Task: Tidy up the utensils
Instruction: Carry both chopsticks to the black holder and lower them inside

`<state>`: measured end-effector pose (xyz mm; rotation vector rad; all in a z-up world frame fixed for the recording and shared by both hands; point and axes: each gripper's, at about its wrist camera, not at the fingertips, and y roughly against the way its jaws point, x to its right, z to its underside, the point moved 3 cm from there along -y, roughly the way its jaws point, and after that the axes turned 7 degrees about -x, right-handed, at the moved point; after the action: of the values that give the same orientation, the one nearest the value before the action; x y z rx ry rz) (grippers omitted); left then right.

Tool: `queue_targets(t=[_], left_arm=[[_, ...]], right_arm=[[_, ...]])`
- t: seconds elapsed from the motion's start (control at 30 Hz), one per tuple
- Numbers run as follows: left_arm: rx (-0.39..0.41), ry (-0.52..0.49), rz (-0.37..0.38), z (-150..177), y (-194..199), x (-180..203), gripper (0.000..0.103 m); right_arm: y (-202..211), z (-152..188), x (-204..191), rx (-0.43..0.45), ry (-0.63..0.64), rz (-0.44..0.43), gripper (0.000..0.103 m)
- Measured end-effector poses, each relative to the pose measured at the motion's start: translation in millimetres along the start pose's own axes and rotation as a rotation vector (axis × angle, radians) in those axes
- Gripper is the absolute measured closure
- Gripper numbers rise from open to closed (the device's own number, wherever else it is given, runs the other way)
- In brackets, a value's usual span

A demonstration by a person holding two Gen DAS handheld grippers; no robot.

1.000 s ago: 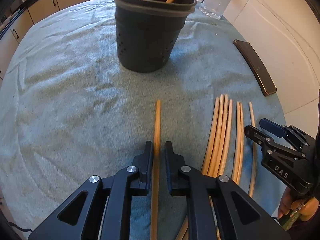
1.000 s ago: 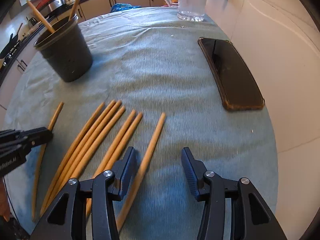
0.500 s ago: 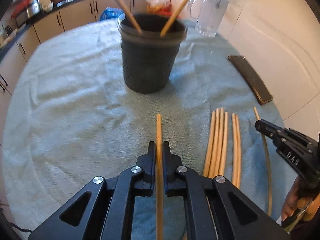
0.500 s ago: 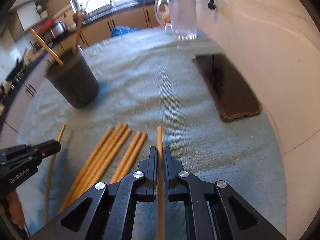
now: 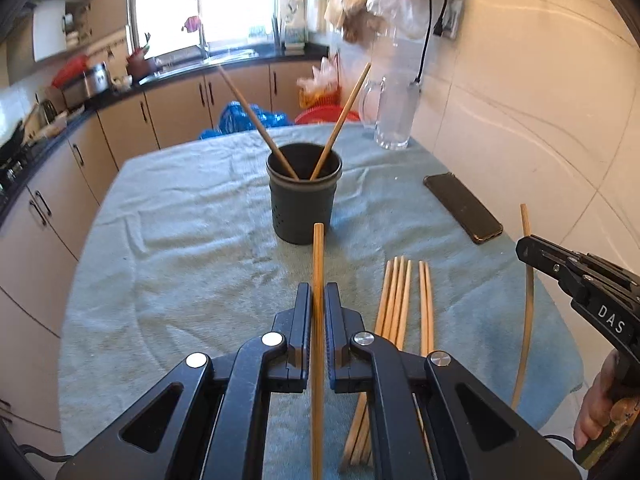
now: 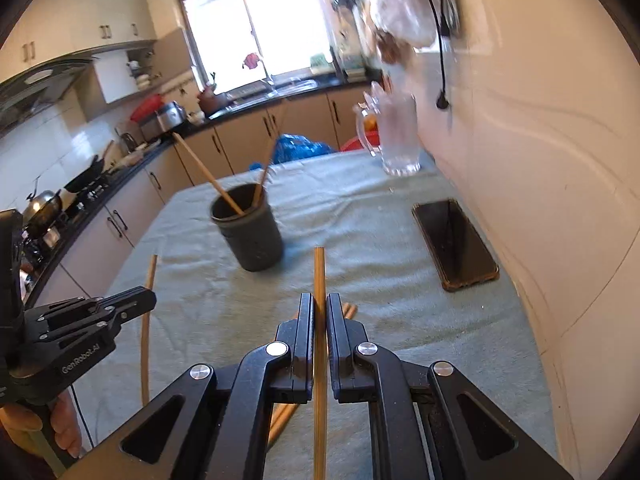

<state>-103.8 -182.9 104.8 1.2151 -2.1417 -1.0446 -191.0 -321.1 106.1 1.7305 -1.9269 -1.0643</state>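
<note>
We're pinching one chopstick (image 5: 318, 264) in the left gripper (image 5: 318, 300) and another chopstick (image 6: 319, 276) in the right gripper (image 6: 319, 312), both aiming at the cup (image 5: 303, 204) mid-frame; spare chopsticks (image 5: 400, 300) are lying lower right.

Loose chopsticks (image 5: 396, 304) near ends hidden under hand-held gripper (image 5: 318, 320); hanging bags (image 6: 400, 20) blurred

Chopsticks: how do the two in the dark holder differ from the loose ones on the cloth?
The two in the dark holder stand tilted and splayed apart; the loose ones on the cloth lie flat, side by side. The holder hides the lower ends of its two; the nearer ends of the loose ones run behind the left hand-held gripper. Same tan colour.
</note>
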Motion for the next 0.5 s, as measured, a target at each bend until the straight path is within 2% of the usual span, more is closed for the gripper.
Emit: queue_targets(t=[0.23, 0.5], left_arm=[[0.070, -0.048, -0.038, 10, 32, 13, 0.097], [0.113, -0.044, -0.026, 13, 57, 15, 0.097]], right_arm=[[33, 8, -20, 0.074, 0.058, 0.012, 0.096], [63, 10, -25, 0.130, 0.071, 0.004, 0.096]])
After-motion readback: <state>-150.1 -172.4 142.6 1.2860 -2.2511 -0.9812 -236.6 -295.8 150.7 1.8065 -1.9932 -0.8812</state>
